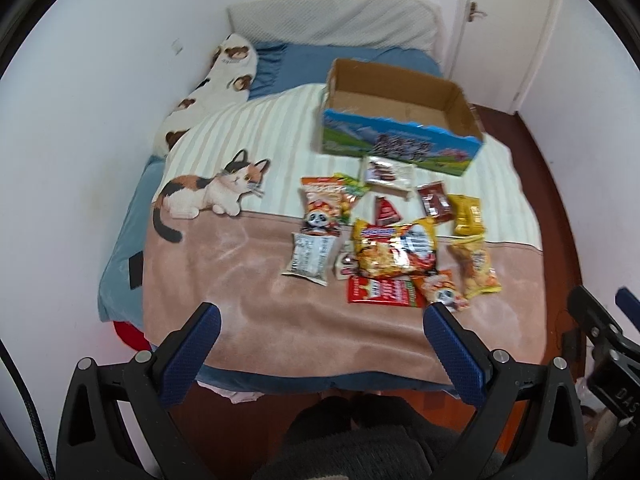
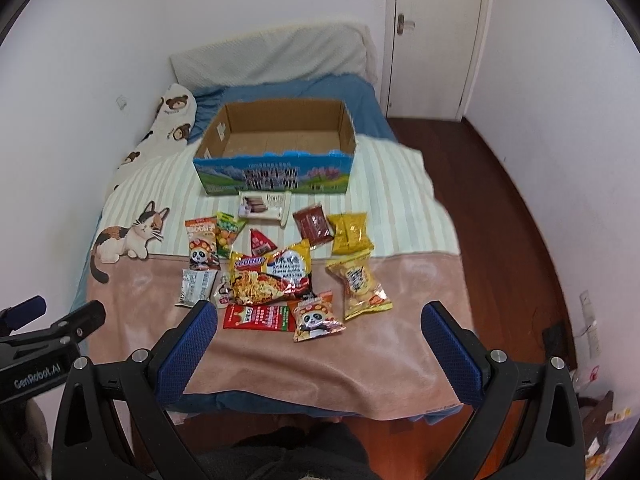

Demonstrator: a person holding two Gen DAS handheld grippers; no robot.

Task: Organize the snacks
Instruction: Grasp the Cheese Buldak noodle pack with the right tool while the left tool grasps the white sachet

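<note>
Several snack packets lie in a loose pile on the bed blanket, with a big yellow noodle bag [image 1: 394,250] [image 2: 272,278] in the middle, a red flat packet [image 2: 258,317] at the near edge and a panda packet [image 2: 316,318] beside it. An empty open cardboard box [image 1: 400,120] [image 2: 276,148] with a blue-green printed front stands behind them. My left gripper [image 1: 320,320] is open and empty above the bed's near end. My right gripper [image 2: 320,318] is open and empty, also short of the pile.
The blanket [image 1: 240,280] with a cat print covers the bed; a bear-print pillow [image 1: 216,80] lies along the left wall. A white door [image 2: 436,32] and red-brown floor [image 2: 500,200] are to the right. The other gripper shows at the frame edge [image 2: 48,332].
</note>
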